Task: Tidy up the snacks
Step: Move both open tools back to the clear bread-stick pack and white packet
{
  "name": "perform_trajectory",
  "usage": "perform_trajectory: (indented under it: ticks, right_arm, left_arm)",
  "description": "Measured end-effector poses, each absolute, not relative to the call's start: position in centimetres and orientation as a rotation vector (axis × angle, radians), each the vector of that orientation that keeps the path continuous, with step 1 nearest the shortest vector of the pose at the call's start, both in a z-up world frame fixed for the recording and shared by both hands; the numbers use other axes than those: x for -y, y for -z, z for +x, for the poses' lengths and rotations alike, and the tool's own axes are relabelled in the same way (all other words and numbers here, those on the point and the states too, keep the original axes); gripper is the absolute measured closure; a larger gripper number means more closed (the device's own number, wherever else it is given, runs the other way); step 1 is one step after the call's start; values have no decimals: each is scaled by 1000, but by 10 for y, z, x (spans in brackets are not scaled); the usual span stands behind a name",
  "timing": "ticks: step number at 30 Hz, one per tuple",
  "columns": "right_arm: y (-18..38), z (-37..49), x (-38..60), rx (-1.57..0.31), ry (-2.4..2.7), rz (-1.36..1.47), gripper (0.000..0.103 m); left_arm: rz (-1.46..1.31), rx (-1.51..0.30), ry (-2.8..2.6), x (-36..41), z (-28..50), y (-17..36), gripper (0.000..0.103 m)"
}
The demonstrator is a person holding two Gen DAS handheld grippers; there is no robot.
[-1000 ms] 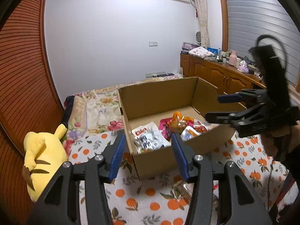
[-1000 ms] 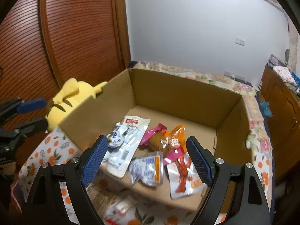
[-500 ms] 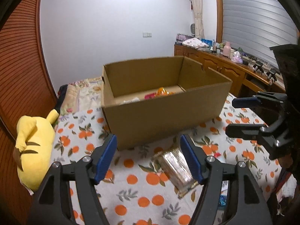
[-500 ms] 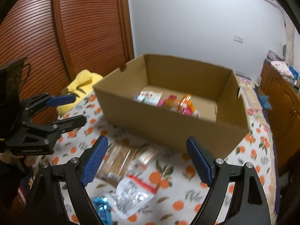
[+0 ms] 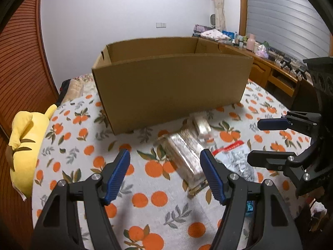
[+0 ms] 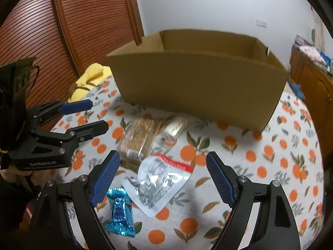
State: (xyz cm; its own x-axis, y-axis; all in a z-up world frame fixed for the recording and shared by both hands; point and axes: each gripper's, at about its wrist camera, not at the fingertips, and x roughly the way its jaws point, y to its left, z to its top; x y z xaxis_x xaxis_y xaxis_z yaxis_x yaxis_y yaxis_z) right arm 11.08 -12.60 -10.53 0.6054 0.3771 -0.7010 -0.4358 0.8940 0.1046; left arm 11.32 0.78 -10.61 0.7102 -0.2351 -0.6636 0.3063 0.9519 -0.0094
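A brown cardboard box stands on the orange-print cloth; its inside is hidden from here. In front of it lie a clear pack of brown biscuits, a small clear-wrapped snack, a white and red pouch and a blue wrapped candy. My left gripper is open and empty, low over the cloth just before the biscuit pack. My right gripper is open and empty, straddling the white pouch from above; it also shows in the left wrist view.
A yellow plush toy lies at the left edge of the bed. A wooden slatted wardrobe is on the left. A wooden dresser with clutter stands at the right.
Both grippers have dropped from above the box to low in front of it. The box contents went out of sight and the loose snacks on the cloth came into view.
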Motion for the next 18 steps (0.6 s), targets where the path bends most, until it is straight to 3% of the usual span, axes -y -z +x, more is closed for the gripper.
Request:
perform_trajectory:
  ticks: [15,18]
  right_arm:
    - [141,117,119,-879,-447,-97,17]
    - [144,119,119,-890,-434,-114,23]
  left_arm:
    - [82,-767,284,-9,119,128,33]
    - [81,-765,282,-9,119,128,33]
